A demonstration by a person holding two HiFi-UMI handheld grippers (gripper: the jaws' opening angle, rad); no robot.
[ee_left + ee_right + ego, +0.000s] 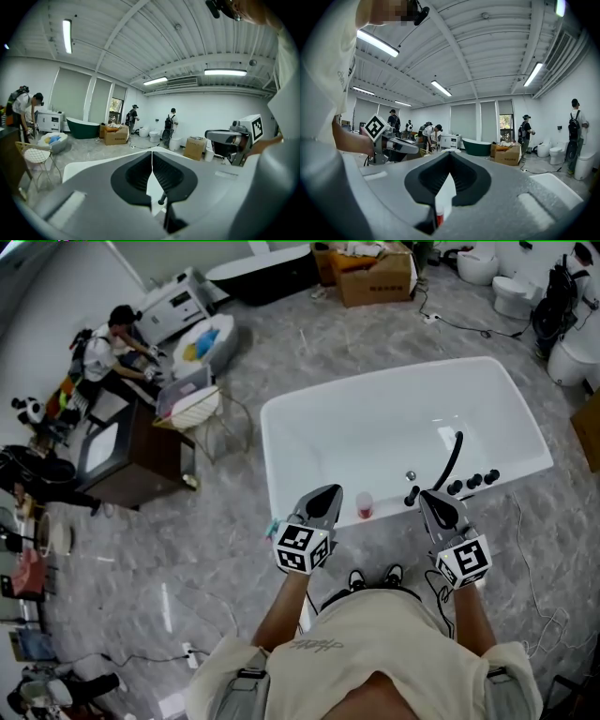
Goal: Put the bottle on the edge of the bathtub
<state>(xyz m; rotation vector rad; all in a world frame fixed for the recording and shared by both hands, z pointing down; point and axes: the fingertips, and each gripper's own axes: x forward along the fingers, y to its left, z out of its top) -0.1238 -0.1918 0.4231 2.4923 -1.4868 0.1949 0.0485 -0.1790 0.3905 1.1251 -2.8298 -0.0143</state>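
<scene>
Standing on the near edge of the white rectangular bathtub (375, 427), the small clear bottle with a red lower part (365, 507) was upright and free of both tools, roughly midway between them. The left tool (323, 495) had its dark jaws pressed together with nothing between them, and its tips hung over the near edge just to the left of the bottle. The right tool (433, 498) was pressed together and empty as well. It reached over the same edge to the right of the bottle, close to the black tap fittings (473, 481). Looking along the right tool's jaws, only a sliver of red showed low down in the gap beneath the tips.

By the look of it, the bottle already sat where the task wanted it, so the danger lay in disturbing it. The edge looked narrow and the bottle small and probably light. A sideways brush from either tool could have tipped it into the tub or off the outer side onto the grey marbled floor (197, 549). Any further grasp would first have needed the jaws spread, since shut tips could only have pushed it.

Counted, there were one bottle, one white bathtub and two tools. On the near edge sat three round black knobs in a row, a taller black fitting beside them and one black hose (454, 454) curving into the tub.
</scene>
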